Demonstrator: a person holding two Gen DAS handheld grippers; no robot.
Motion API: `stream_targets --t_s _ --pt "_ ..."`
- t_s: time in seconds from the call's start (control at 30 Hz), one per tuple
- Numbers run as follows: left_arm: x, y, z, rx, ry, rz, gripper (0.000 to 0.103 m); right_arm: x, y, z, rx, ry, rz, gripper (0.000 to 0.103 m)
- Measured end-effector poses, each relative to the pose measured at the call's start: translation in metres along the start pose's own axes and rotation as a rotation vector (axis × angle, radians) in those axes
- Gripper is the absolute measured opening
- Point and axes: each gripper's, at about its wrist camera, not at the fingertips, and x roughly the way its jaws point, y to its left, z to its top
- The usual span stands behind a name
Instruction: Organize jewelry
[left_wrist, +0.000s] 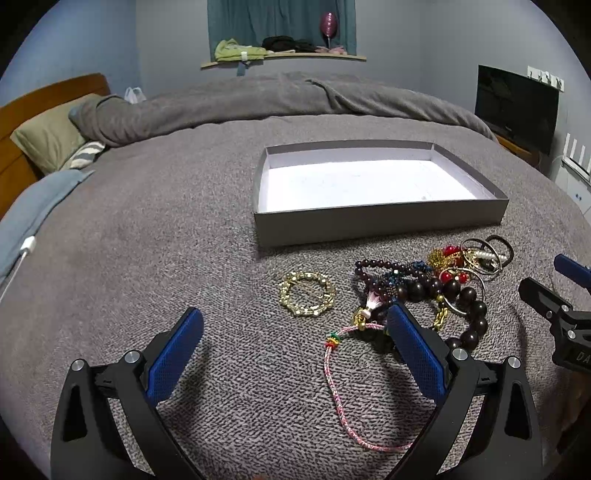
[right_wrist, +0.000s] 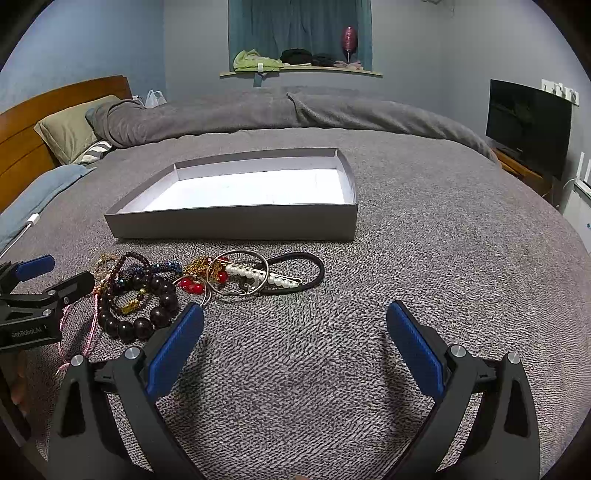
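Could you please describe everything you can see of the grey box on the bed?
The grey box is a shallow, open rectangular tray without a lid, seemingly cardboard, with grey outer walls and a pale, whitish inside. Nothing lies in it. It sits flat on the grey knitted bedspread, its long side facing the cameras, just beyond the pile of jewelry, which lies apart from its near wall. Neither gripper touches it.

In the right wrist view, the black plastic body of the left gripper (right_wrist: 46, 291), at nine o'clock, bears small white lettering that reads "GenRoboLA", its end cut off. In the left wrist view, the black plastic body of the right gripper (left_wrist: 554, 280), at three o'clock, shows only the white letters "DA".
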Motion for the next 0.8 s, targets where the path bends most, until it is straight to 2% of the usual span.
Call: stream_targets --t_s 0.8 --pt "-0.0003 0.0014 0.0004 -0.001 0.001 0.001 0.099 0.0 -0.0001 -0.0001 -0.001 0.003 -0.003 0.098"
